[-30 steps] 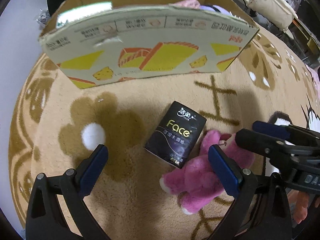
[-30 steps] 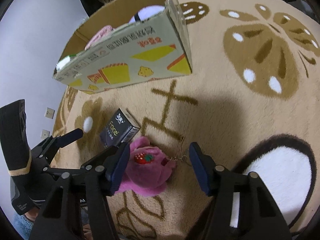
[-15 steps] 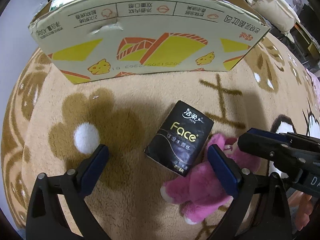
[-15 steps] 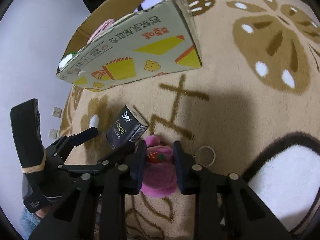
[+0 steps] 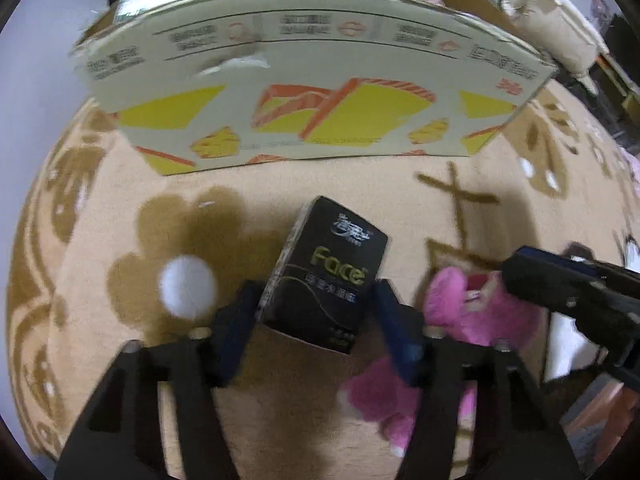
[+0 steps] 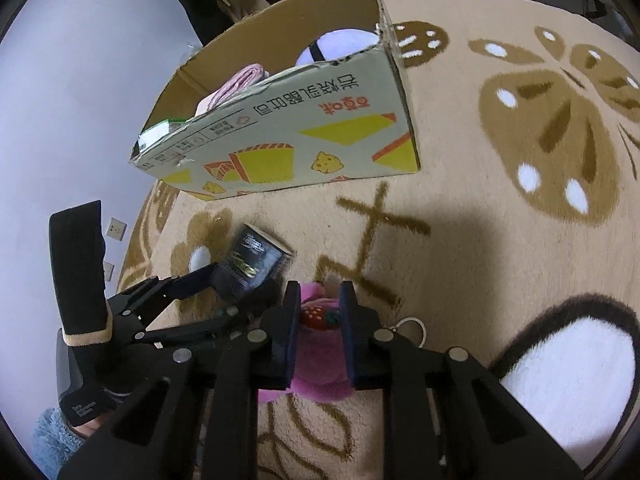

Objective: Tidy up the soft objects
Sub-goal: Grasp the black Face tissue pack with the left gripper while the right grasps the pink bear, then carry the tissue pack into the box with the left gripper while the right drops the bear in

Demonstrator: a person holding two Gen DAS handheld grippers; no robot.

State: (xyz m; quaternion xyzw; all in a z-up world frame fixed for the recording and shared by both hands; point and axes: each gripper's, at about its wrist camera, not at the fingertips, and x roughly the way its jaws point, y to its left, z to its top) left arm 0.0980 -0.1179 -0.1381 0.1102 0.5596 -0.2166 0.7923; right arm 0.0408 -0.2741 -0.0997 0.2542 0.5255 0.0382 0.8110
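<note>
Tissue pack, black, "Face" lettering: sits between the blue pads of the left gripper, which is closed onto its two sides; lower end of pack appears raised off the carpet, contact underneath not clear. Pink plush toy: clamped by the right gripper, pads pressed into its head on both sides, strawberry patch showing in the narrow gap. Toy lies just right of the pack. Key ring on the carpet beside the toy. Cardboard box stands beyond both grippers, open top, pink cloth and a pale purple plush inside.
</note>
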